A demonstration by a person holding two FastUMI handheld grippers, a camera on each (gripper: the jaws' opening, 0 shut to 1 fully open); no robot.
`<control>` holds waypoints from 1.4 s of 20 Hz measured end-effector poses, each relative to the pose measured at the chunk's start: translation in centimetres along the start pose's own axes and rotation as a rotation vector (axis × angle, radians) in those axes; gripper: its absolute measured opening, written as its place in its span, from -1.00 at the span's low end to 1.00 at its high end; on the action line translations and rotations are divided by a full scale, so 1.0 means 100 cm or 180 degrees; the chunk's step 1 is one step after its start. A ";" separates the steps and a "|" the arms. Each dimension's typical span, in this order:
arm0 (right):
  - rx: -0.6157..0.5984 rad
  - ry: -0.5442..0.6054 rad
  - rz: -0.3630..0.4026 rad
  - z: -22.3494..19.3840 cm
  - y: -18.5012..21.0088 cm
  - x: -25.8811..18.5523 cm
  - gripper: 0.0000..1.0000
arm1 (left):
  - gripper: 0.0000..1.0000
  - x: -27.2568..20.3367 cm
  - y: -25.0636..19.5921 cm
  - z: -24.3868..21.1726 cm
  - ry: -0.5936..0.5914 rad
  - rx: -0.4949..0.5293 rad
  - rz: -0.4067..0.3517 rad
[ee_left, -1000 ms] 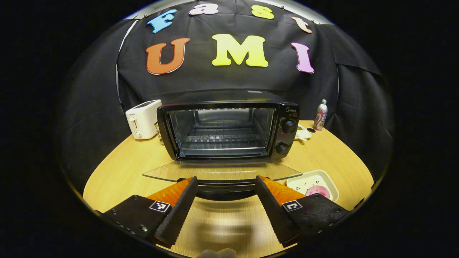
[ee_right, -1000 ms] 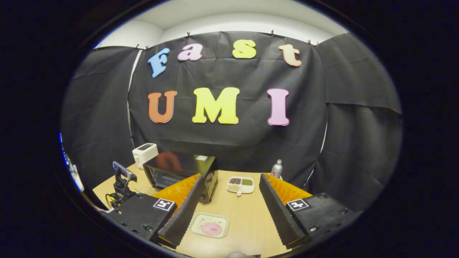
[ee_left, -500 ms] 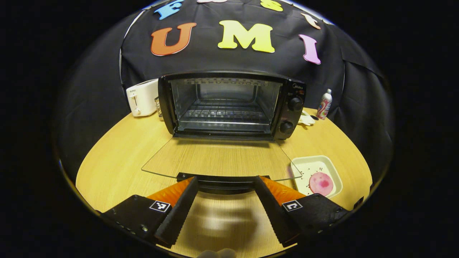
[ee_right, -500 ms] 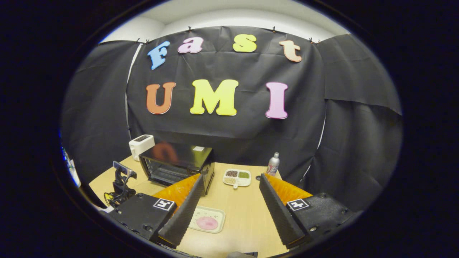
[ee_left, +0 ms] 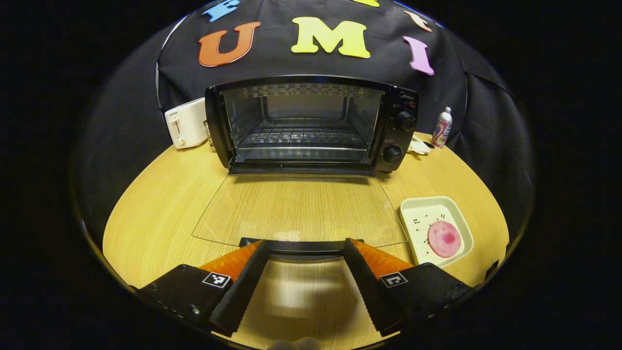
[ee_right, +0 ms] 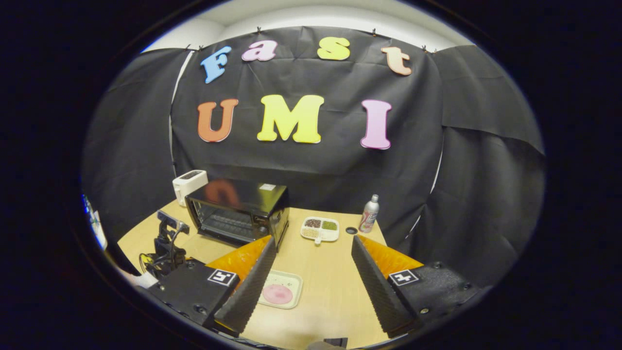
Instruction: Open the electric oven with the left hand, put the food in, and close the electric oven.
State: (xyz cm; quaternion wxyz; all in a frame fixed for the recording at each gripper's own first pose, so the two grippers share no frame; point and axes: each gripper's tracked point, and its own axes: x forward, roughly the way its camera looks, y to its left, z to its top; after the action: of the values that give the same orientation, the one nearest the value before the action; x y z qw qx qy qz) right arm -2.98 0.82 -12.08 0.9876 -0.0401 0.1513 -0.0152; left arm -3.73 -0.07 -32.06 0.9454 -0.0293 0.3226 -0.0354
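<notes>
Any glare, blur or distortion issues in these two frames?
Left gripper view: fisheye bows the table edge; the glass oven door lies flat, see-through, faint sheen near its handle; soft shadow on the wood between the left tongs. Right gripper view: the oven top mirrors the wall; right tongs sharp, scene evenly lit.

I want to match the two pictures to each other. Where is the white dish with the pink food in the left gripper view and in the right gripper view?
Left gripper view: the white dish lies at lower right on the table, right of the open glass door.
Right gripper view: the dish lies low, left of centre, partly behind the right gripper's own left finger.
Shared landmark: the black oven, standing behind the dish.
</notes>
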 end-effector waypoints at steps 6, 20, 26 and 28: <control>0.0034 0.0250 0.0070 -0.036 0.004 0.019 0.94 | 0.92 -0.009 0.004 0.011 -0.0139 -0.0003 0.0032; 0.0537 0.1747 0.0585 -0.215 0.012 0.131 0.42 | 0.93 -0.131 -0.005 0.097 -0.0967 0.0055 0.0324; 0.0777 0.2198 0.0878 -0.248 0.028 0.171 -0.14 | 0.92 -0.172 -0.013 0.117 -0.1074 -0.0002 0.0595; 0.0845 0.2333 0.0904 -0.257 0.030 0.179 -0.24 | 0.92 -0.182 -0.017 0.119 -0.1098 -0.0035 0.0642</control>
State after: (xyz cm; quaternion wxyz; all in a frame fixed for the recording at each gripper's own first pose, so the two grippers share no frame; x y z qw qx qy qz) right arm 6.43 1.11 -42.15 0.8572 0.1170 0.4937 0.0885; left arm -10.85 0.14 -11.48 0.9853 -0.0076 0.1573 0.0667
